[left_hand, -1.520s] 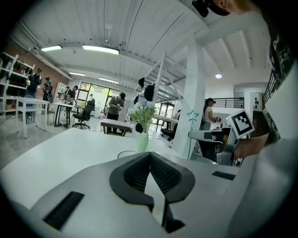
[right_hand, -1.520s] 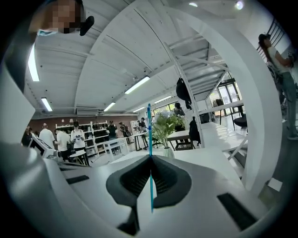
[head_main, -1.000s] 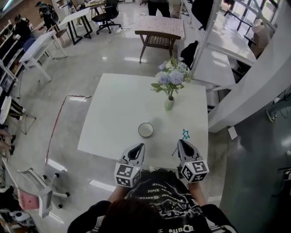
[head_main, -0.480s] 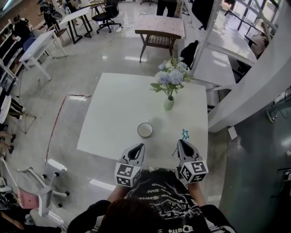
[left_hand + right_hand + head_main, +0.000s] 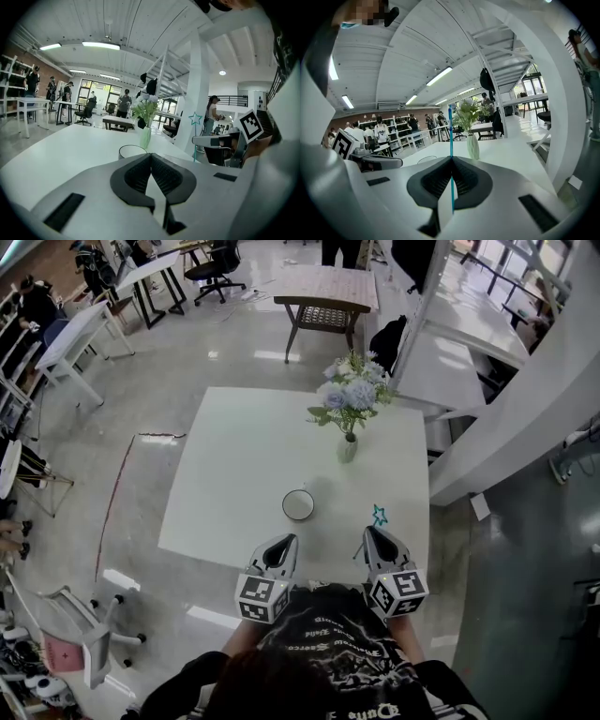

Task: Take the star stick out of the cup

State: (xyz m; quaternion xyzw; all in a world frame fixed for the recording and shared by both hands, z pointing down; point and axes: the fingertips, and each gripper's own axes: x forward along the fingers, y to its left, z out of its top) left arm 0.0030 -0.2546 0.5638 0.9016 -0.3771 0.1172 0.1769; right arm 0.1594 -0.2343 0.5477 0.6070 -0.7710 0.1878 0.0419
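Right tongs [image 5: 451, 158]: clenched on the star stick [image 5: 380, 515], with the thin blue shaft pinched between the pads and standing nearly upright, the teal star on top.
Star stick: out of the cup [image 5: 298, 505], held over the near right part of the tabletop [image 5: 234, 456], to the cup's right and apart from it.
Left tongs [image 5: 151, 154]: clenched on nothing, the ribbed pads meeting tip to tip, poised at the near edge and aimed toward the cup.
Cup: white with a dark rim, upright on the tabletop just ahead of the Left tongs.
Vase [image 5: 347, 448]: pale, holding blue and white flowers [image 5: 349, 393], beyond the cup toward the far right.
Person [image 5: 319, 662]: dark printed shirt, a gripper in each hand, the two level and side by side.
Room: glossy floor [image 5: 141, 399], a wooden table [image 5: 328, 292] beyond, and a white stair [image 5: 450, 352] at right.
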